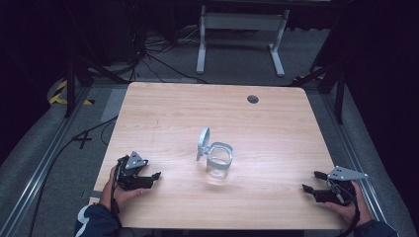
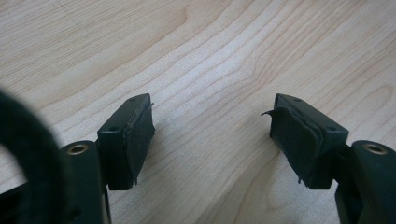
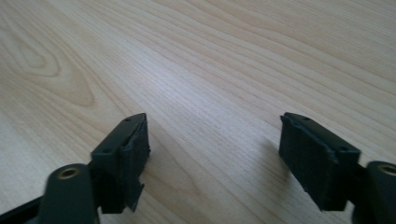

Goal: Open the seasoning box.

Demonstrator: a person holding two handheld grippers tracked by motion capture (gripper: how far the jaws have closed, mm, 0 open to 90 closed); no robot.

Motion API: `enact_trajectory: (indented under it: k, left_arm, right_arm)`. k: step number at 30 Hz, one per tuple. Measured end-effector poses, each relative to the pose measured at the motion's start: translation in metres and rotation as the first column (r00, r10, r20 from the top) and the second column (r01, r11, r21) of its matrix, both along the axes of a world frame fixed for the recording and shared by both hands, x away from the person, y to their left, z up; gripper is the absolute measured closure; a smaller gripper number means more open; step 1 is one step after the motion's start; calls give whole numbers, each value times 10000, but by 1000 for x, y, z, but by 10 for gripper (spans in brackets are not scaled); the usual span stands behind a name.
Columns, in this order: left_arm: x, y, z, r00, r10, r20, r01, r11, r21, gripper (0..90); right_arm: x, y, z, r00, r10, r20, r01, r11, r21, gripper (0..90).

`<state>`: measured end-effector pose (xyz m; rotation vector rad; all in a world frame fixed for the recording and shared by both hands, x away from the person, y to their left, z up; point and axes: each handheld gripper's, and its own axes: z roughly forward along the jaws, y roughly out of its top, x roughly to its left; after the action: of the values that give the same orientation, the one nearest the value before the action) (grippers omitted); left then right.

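High view: clear jar (image 1: 219, 165) with hinged lid (image 1: 203, 142) upright stands between the open, empty left gripper (image 1: 154, 177) and right gripper (image 1: 312, 181), nearer the left.

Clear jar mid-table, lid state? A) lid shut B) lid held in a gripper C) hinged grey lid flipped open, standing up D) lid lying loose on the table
C: the clear glass jar has its grey hinged lid standing up at the rim's left side, leaving the mouth uncovered.
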<state>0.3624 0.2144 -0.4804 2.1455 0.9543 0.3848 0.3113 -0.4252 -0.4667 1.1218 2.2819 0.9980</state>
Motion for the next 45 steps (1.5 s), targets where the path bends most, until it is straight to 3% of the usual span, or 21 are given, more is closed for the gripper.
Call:
enact_trajectory:
  k: [45]
  left_arm:
    - [2,0,1,10000,-46,57,46,9999,148,279]
  right_arm:
    - [5,0,0,9999,127,-114,-127,9999,61,216]
